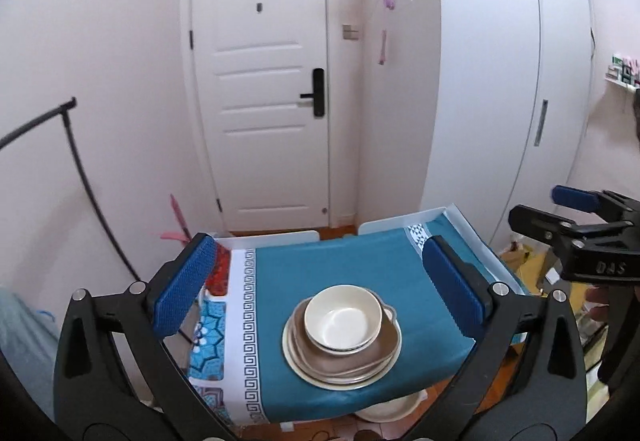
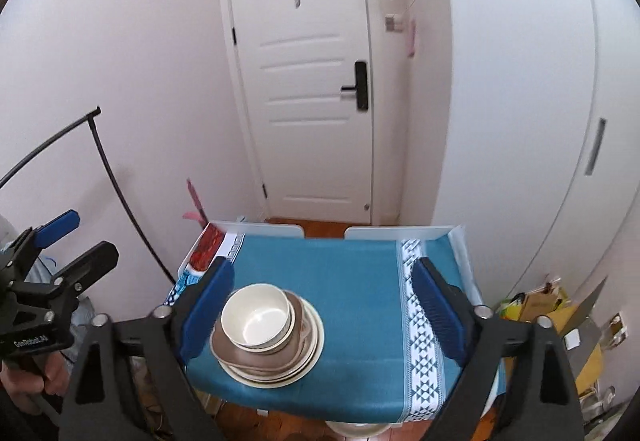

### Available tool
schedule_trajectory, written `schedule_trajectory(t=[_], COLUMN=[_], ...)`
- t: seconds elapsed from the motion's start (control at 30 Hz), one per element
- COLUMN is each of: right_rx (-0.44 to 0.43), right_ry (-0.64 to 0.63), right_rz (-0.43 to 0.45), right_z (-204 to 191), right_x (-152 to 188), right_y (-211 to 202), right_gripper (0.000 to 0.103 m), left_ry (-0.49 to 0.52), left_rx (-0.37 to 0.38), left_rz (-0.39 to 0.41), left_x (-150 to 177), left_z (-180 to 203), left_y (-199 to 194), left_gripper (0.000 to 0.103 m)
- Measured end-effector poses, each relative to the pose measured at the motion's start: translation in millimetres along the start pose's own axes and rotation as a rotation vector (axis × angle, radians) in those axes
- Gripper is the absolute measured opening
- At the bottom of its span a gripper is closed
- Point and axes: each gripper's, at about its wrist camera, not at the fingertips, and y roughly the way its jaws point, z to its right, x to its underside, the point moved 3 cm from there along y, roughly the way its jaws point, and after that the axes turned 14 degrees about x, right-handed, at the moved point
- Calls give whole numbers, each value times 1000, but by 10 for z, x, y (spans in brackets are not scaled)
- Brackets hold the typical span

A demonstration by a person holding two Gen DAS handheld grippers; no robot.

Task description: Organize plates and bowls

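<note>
Your left gripper (image 1: 316,285) and right gripper (image 2: 324,309) both stood wide open, holding nothing. The stack (image 1: 342,337), cream bowl (image 2: 256,317) topmost, sat at the table's (image 2: 360,273) six o'clock edge: probably rigid, slick, breakable, so you'd take rims.

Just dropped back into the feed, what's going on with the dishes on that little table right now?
A person holds a gripper in each hand above the blue-clothed table. Both the left gripper and the right gripper are open and empty. The dishes sit in one stack: a cream bowl on top, a brown dish under it, and cream plates at the bottom. Nothing is touching the stack, so it looks finished.
</note>
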Motion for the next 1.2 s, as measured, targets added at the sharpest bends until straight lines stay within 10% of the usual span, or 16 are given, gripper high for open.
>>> schedule_trajectory(t=[1.2], right_rx=[102], right_ry=[32], right_rz=[134], right_z=[52], right_x=[70], right_y=[-520], right_gripper=[98], left_ry=[-10], left_rx=[-85], left_rz=[93], left_x=[45], left_z=[108], left_y=[-583], left_gripper=[103])
